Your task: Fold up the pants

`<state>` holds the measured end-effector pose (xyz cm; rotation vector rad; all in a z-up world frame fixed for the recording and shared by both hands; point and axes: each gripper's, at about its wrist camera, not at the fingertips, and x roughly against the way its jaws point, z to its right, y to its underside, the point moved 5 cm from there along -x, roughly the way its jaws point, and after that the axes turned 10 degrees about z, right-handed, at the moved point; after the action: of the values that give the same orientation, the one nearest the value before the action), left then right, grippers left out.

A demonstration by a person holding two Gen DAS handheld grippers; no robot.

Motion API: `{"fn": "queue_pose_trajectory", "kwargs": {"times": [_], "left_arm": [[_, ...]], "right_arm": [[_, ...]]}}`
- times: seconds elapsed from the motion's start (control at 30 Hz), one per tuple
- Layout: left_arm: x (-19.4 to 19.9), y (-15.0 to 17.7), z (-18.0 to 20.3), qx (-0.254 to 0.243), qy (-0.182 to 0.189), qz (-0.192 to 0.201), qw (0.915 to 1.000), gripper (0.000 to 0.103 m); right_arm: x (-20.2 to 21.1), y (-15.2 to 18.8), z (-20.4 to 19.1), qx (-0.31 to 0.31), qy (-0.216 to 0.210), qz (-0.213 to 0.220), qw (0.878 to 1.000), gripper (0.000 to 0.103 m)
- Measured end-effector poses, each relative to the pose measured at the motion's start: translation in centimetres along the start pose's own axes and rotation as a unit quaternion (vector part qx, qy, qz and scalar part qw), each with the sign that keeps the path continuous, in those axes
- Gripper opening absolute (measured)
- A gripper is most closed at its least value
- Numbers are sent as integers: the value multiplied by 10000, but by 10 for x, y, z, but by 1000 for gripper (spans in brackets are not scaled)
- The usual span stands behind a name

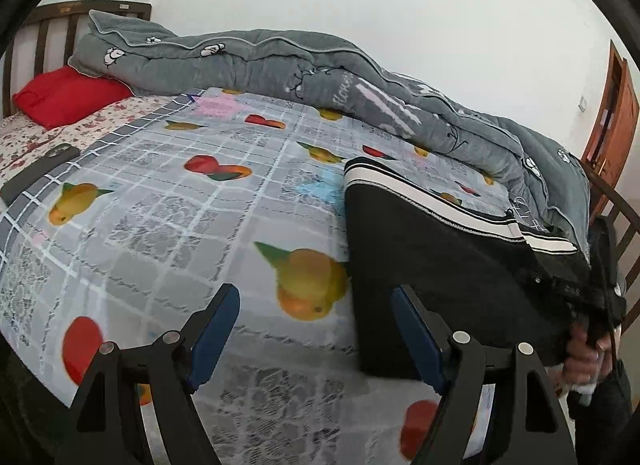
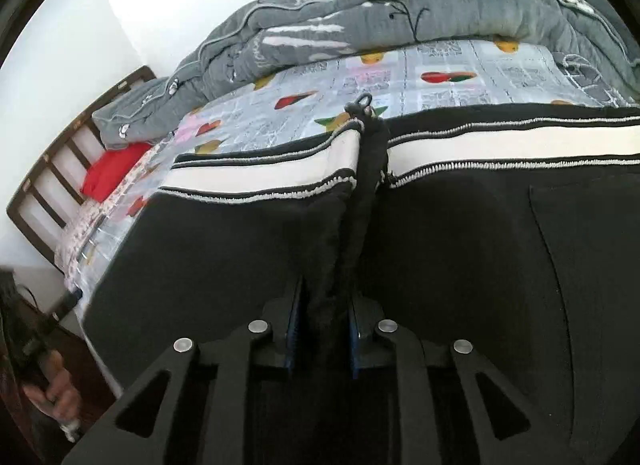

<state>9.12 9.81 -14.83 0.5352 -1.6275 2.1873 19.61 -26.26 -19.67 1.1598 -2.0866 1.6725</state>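
Black pants with a black-and-white striped side band lie on the fruit-print bedsheet at the right side of the bed. My left gripper is open and empty, low over the sheet, its right finger at the pants' left edge. In the right wrist view my right gripper is shut on a pinched ridge of the black pants. The striped band runs across beyond it. The right gripper also shows at the far right of the left wrist view, holding the cloth's raised edge.
A rolled grey quilt lies along the far side of the bed. A red pillow and a dark phone lie near the wooden headboard. A wooden door stands at the right.
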Motion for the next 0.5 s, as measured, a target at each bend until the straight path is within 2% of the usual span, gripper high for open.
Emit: {"fn": "queue_pose_trajectory", "kwargs": {"times": [0.07,0.13,0.23,0.37,0.43,0.5], "left_arm": [[0,-4,9,-55,48,26,10000,77],[2,-9,19,-208,60,140,9997,77],[-6,-5,27,-469,-179,107,9987,77],[-34,30,23,-619,-483,-424,9960,81],[-33,31,21,-512,-474,-344,9970,82],[-33,23,22,-406,-437,-496,9970,82]], "right_arm": [[17,-3,-1,43,206,64,9998,22],[41,-5,-3,45,284,342,9990,26],[72,6,-12,433,454,716,9955,35],[65,38,-11,863,774,517,9919,35],[64,44,-3,644,728,660,9931,35],[62,38,0,541,679,564,9946,36]]}}
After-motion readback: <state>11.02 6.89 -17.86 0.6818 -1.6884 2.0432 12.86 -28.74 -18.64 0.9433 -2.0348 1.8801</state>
